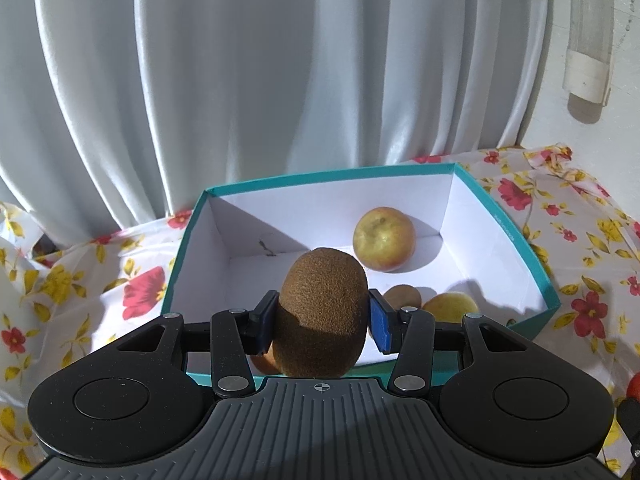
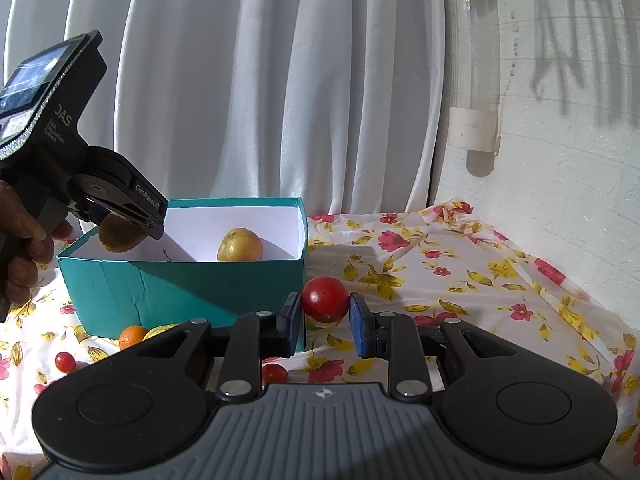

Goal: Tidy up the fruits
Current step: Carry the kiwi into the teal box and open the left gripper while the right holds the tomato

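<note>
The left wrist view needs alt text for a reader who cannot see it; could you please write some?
The left claw grips a brown kiwi above an open teal box with a white inside, holding an apple and other fruit. The box stands on a floral tablecloth before a white curtain.

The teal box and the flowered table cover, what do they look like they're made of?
Teal box: probably cardboard, matte teal outside, plain white inside, with creased, folded corners and thin walls. Flowered table cover: likely thin plastic or a coated sheet, since it crinkles and looks faintly glossy, though cloth can't be ruled out.
</note>
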A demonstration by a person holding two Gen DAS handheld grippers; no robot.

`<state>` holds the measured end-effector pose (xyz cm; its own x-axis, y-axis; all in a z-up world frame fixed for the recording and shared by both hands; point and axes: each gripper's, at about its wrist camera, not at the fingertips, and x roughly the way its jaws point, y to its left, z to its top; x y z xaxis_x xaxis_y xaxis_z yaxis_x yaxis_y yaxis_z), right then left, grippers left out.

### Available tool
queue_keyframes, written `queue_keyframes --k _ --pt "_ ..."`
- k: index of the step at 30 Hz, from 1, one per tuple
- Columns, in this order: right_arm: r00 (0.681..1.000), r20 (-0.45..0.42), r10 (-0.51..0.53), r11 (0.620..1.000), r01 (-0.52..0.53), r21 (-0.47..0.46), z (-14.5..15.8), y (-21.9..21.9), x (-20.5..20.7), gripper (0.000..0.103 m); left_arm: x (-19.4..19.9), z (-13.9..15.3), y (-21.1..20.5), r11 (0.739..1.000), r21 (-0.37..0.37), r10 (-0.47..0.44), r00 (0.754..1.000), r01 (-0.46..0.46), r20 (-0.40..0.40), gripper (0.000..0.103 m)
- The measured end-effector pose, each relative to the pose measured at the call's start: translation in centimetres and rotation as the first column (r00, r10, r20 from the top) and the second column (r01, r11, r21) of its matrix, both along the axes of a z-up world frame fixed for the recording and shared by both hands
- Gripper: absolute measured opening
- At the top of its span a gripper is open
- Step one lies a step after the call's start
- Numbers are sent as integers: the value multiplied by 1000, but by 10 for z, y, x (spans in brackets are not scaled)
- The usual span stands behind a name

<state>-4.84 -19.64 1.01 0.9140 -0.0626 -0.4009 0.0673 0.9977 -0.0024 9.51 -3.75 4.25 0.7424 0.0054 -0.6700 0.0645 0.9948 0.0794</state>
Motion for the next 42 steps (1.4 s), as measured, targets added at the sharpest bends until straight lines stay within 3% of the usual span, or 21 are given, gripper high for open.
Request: queue_keyframes --k 18,31,33,35,42 --pt "999 5 -42 999 42 -10 4 -1 -1 25 31 -39 -1 1000 -19 -18 996 17 -84 51" --pt "999 22 -36 999 37 -22 10 4 4 25 39 -45 10 998 -65 -10 992 1 -129 52" --pt "999 25 -35 999 36 -24 12 4 5 25 34 -39 9 998 -54 -19 996 15 -89 57" --pt "999 26 -32 999 32 -25 12 6 6 25 30 -35 9 999 -48 -23 997 20 -73 73" --pt "999 44 -20 999 21 -34 19 10 8 25 3 -11 19 999 -50 -4 999 2 -32 86"
